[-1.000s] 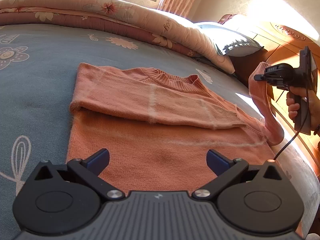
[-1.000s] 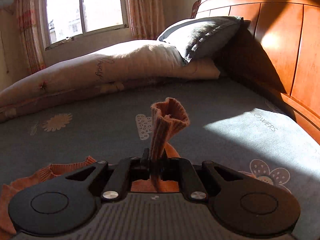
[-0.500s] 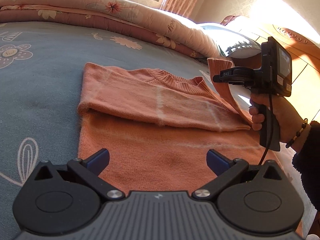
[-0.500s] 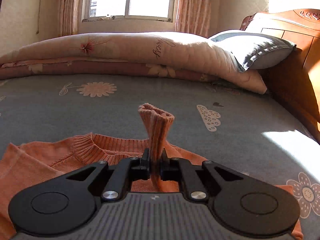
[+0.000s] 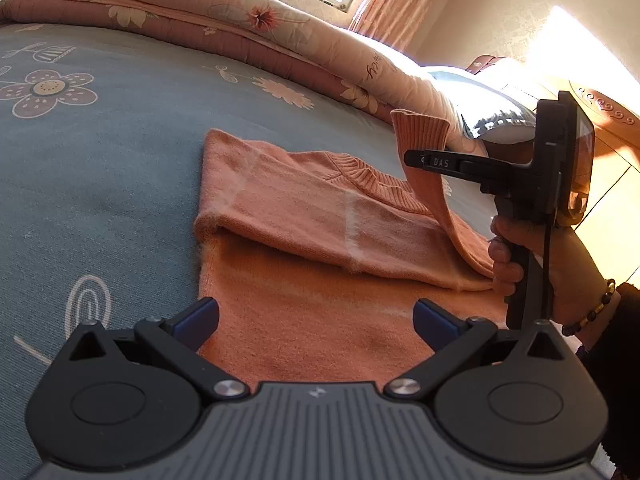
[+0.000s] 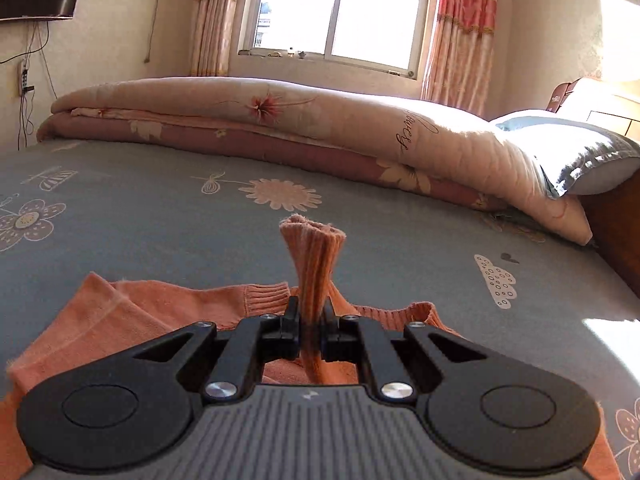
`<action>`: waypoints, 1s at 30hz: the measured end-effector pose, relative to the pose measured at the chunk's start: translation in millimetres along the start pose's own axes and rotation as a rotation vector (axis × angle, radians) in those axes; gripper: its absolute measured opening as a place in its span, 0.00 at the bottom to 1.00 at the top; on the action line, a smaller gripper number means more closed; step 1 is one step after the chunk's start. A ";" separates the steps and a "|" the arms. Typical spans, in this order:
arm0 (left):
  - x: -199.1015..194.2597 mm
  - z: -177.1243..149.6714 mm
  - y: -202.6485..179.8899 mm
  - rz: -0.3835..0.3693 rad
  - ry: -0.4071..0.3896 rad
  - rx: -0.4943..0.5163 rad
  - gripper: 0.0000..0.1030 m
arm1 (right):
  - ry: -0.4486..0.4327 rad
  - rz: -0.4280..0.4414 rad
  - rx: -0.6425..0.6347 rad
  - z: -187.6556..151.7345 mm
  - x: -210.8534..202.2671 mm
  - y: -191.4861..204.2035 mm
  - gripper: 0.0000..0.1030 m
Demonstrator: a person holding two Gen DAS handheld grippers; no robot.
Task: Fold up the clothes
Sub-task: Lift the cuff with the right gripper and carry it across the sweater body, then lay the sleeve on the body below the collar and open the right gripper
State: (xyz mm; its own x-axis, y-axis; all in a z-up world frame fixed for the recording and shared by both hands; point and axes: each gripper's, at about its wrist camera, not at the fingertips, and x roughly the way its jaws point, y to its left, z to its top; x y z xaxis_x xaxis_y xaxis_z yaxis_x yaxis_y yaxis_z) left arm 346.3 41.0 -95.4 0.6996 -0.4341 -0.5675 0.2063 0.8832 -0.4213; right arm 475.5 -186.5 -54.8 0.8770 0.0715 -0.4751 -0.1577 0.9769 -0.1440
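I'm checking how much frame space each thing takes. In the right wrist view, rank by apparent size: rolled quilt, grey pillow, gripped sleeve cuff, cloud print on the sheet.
1. Rolled quilt, by far the largest.
2. Grey pillow.
3. Sleeve cuff, though nearness to the camera enlarges it.
4. Cloud print, smallest.

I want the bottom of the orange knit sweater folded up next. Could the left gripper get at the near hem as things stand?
Probably yes. The left gripper is open and empty, low over the orange knit sweater, with nothing between. The right gripper holds the ribbed sleeve cuff off to the side.
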 end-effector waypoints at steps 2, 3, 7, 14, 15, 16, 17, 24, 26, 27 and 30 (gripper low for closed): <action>0.4 -0.1 -1.0 0.003 0.000 0.006 0.99 | 0.007 0.026 -0.039 -2.5 0.3 13.1 0.10; 0.6 0.0 -1.1 0.003 0.000 0.006 0.99 | 0.014 0.037 -0.050 -4.4 1.1 18.1 0.10; 1.6 0.8 -0.5 0.008 0.002 0.003 0.99 | 0.040 0.071 -0.065 -10.6 3.6 25.7 0.10; 0.9 0.7 -1.5 0.007 -0.003 0.001 0.99 | 0.051 0.097 -0.084 -12.3 4.3 31.3 0.10; 1.2 0.6 -1.6 0.006 -0.003 0.002 0.99 | 0.052 0.100 -0.087 -12.6 4.3 32.1 0.10; 1.5 0.5 -1.7 0.005 -0.002 0.003 0.99 | 0.054 0.104 -0.090 -12.8 4.4 32.9 0.10; 1.8 0.4 -1.5 0.005 0.000 0.002 0.99 | 0.056 0.108 -0.092 -13.1 4.5 33.7 0.10; 1.0 0.2 -0.8 0.006 -0.001 0.000 0.99 | 0.103 0.137 -0.124 -24.3 10.0 44.9 0.10; 1.2 0.2 -0.9 0.007 -0.002 0.000 0.99 | 0.110 0.138 -0.132 -26.8 10.9 47.7 0.10; 1.3 0.1 -1.1 0.007 -0.001 0.002 0.99 | 0.110 0.135 -0.132 -26.9 11.1 48.6 0.10; 1.5 -0.1 -1.6 0.006 0.002 0.006 0.99 | 0.107 0.132 -0.132 -26.3 11.5 50.5 0.10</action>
State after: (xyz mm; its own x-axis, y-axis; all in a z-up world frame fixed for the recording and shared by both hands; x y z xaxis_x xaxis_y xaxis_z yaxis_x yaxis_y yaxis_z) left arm 346.9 38.9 -95.6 0.6999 -0.4286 -0.5714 0.2061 0.8871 -0.4130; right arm 465.6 -141.6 -90.4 0.7930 0.1685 -0.5854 -0.3322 0.9251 -0.1837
